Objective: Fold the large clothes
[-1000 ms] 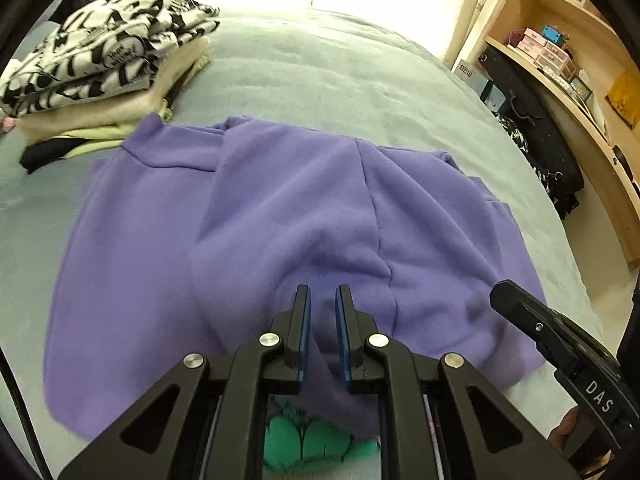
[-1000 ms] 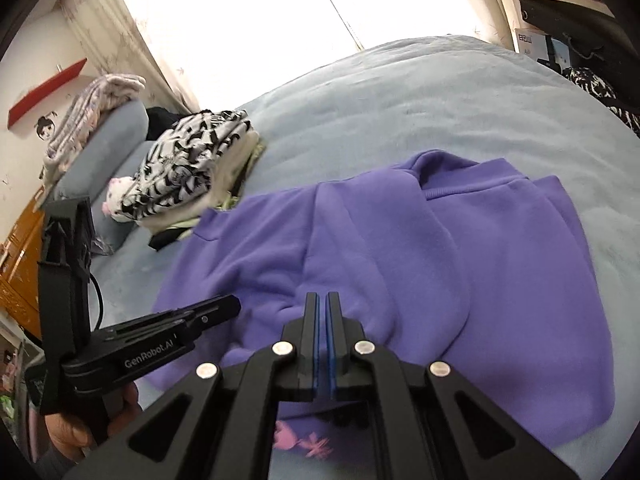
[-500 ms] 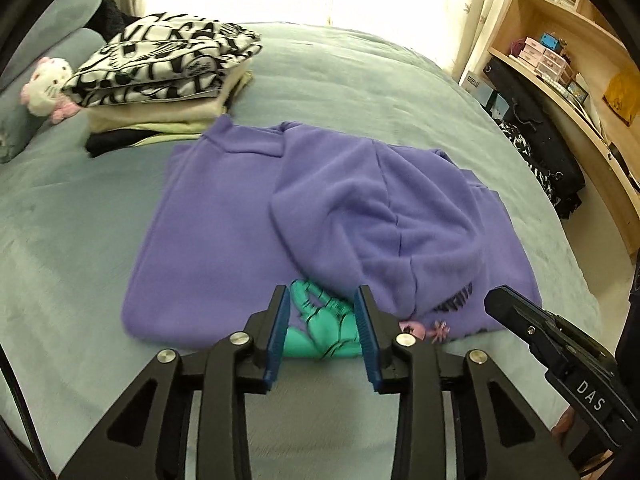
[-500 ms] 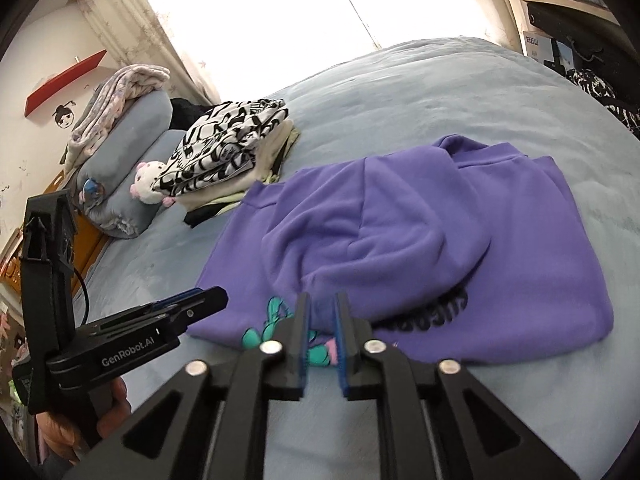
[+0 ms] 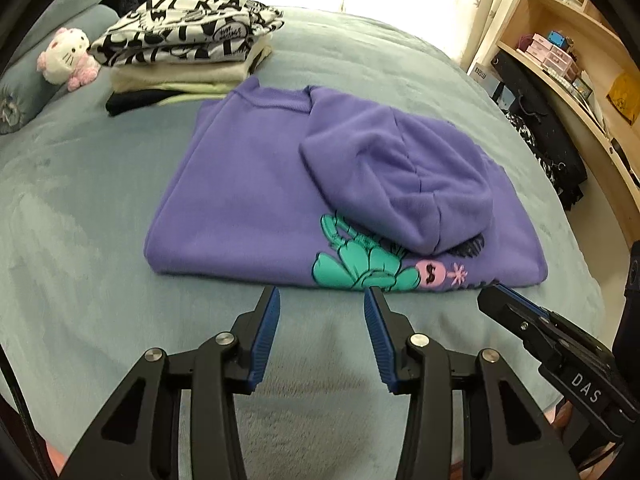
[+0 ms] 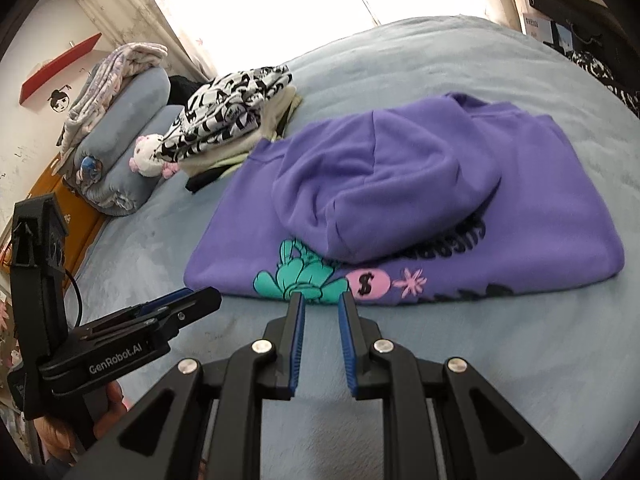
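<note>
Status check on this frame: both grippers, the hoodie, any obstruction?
Left gripper opening, empty; right gripper open, empty. Purple fleece hoodie folded on grey-blue bed, hood on top. Nothing in the way.

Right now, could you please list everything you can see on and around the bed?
hoodie: one, purple with a teal and pink print, folded mid-bed, hood on top.
folded clothes stack: one, black-and-white print over cream and black, beyond the hoodie.
plush toy: one, white and pink, beside the stack.
bed cover: one, pale blue.
pillows: two, grey-blue, at the bed's far left.
shelves: wooden, along the right.
left gripper: black, blue pads, jaws opening, nothing between.
right gripper: black, blue pads, open, empty.
</note>
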Tool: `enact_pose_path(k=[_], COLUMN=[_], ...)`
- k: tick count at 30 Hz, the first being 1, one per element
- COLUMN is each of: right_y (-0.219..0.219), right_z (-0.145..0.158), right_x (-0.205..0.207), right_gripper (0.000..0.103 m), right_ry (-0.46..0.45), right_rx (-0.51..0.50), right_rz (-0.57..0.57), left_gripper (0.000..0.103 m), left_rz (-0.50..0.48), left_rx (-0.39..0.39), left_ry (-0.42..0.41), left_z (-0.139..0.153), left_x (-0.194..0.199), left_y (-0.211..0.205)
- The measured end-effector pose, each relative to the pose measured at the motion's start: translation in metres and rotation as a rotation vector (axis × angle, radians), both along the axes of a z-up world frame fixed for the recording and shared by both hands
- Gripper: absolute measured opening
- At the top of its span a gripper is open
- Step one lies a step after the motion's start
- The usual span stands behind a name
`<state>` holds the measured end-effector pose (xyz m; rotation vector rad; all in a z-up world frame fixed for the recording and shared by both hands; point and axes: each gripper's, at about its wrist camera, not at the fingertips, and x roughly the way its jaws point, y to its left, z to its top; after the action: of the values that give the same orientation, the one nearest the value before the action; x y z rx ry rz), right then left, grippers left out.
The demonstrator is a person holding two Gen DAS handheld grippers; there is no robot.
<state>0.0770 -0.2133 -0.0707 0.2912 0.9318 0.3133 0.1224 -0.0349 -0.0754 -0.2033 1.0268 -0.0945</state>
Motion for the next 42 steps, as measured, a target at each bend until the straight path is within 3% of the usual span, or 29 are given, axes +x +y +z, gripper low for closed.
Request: enact_pose_path(k=[4,6,11,18,32,40,42], right_y=[0.007,0.011,0.013,0.016,0.031,0.04,0.042], right_z=[-0.005,-0.008,-0.012,-0.013,-0.021,-0.023,-0.022], right_x=[-0.001,-0.001,0.002,0.01,0.032,0.042,0.043], right_gripper=[0.017,0.017,0.017,0.017,0.017,0.017,0.017], right_ry=[0.014,0.019,0.004,-0.054,-0.074,-0.061,-0.064], right_rx=[-0.009,-0.016,-0.033,-0.086,-0.14,-0.15,-0.154], right_rz=[0.011,0.012,-0.005,-0.014,0.031,0.066,0.071], left_gripper=[0.042,0.042,0.043,0.043,0.043,0.042,0.038], left_rz=[0.005,0.01,0.053,0.124,0.192,0.205,0.222], left_rx=[-0.038,-0.095,-0.329,-0.488,-0.577,-0.596,-0.591], left_ry=[0.029,0.035,0.055,0.058,-0.011,-0.045,-0.072], left_z=[-0.012,-0.019,-0.045,-0.082,-0.111,-0.108,-0.105], left_x=[-0.005,-0.006,-0.001,0.011,0.071,0.11,0.115], left_y=[0.008,0.014,0.039,0.058,0.064,0.068,0.076])
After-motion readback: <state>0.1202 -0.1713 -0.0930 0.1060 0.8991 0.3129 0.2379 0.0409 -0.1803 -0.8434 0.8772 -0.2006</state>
